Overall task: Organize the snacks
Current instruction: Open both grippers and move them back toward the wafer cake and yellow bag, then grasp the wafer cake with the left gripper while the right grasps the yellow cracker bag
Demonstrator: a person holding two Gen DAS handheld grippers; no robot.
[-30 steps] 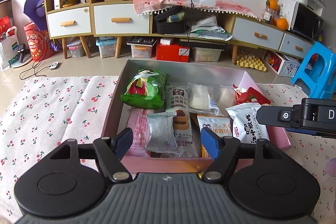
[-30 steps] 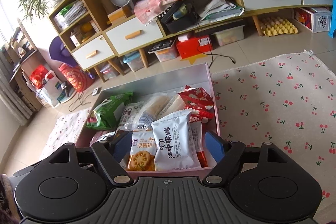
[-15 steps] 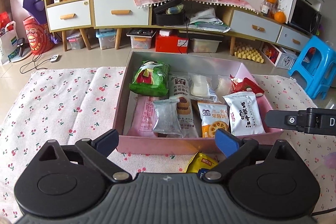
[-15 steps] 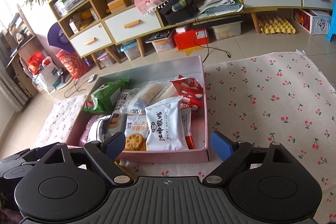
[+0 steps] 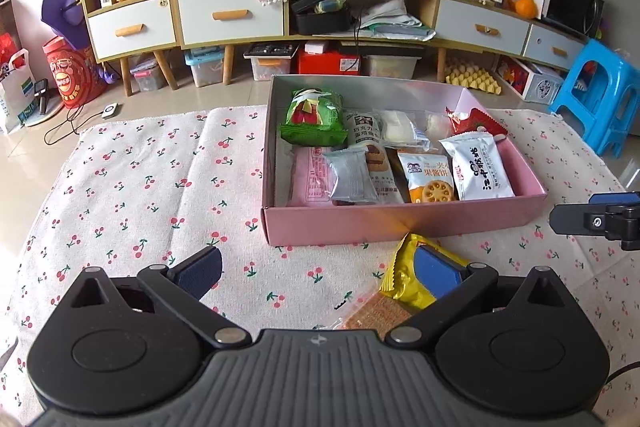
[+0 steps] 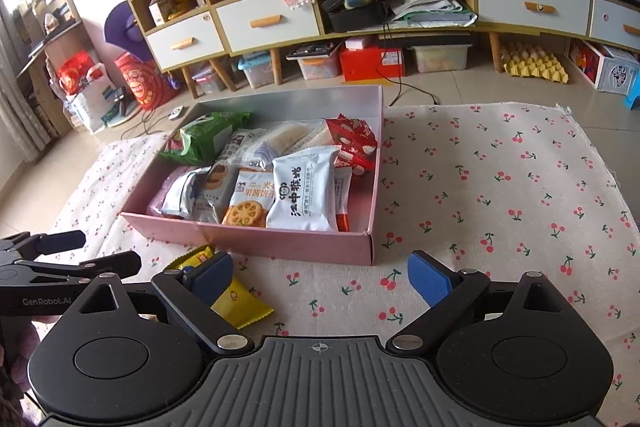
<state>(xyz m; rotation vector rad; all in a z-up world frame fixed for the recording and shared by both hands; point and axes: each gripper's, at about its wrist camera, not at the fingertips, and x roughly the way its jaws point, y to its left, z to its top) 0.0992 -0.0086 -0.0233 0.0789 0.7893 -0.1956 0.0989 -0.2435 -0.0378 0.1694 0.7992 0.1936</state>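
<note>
Cherry-print cloth (image 5: pixel 132 187) covers the worktop, where the pink box (image 5: pixel 400 223) already holds about 10 snack packets, while 1 yellow packet (image 5: pixel 404 275) lies outside, just beside its near wall. Both the left gripper (image 5: pixel 316 273) and the right gripper (image 6: pixel 320 277) hang empty with fingers spread wide. By my judgement, packing is nearly done; next, the left fingers must straddle that yellow packet, close, and lift it over the wall.

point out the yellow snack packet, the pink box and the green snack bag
yellow snack packet (image 5: pixel 404 283), left wrist view, on its crinkled yellow front
pink box (image 5: pixel 400 223), left wrist view, on its near outer wall
green snack bag (image 5: pixel 314 117), left wrist view, on its printed front
</note>
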